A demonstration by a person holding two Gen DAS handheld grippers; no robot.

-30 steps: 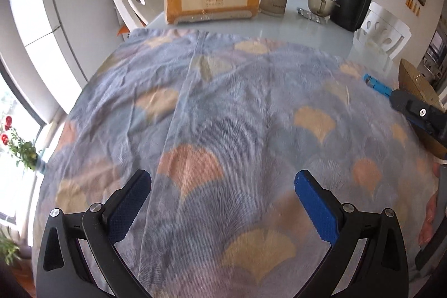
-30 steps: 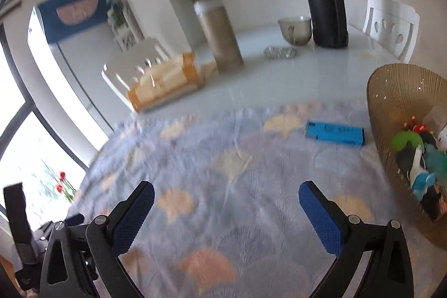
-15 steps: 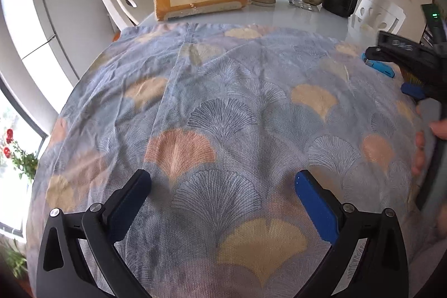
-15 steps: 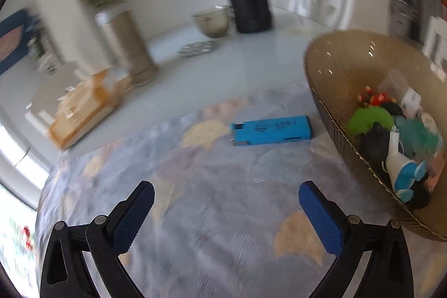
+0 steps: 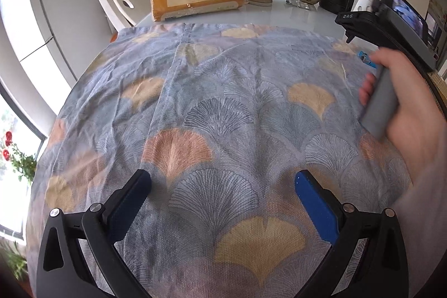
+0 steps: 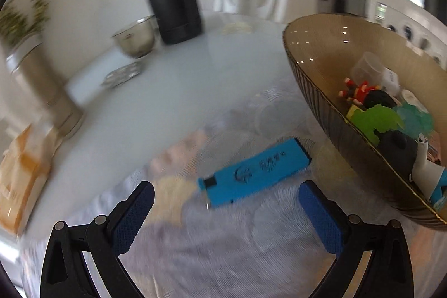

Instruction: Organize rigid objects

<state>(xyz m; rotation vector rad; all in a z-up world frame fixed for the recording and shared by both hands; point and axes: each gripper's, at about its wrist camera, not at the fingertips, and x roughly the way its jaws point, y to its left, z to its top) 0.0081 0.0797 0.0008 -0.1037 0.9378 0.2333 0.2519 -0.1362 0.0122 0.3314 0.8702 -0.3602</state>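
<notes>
Patterned cloth (image 6: 223,256) lies bare between right gripper (image 6: 226,203) jaws and blue box (image 6: 254,172).

My two black tongs with blue pads

My left tongs (image 5: 223,193) and right tongs (image 6: 226,203) look alike: black plastic frames with triangular cut-outs, round silver screws at the joints, and ribbed blue pads (image 5: 315,205) on the fingertips. My right hand (image 5: 410,113) wraps a grey handle (image 5: 381,105) under a black mount, and a pale sleeve (image 5: 421,214) covers my wrist.
</notes>
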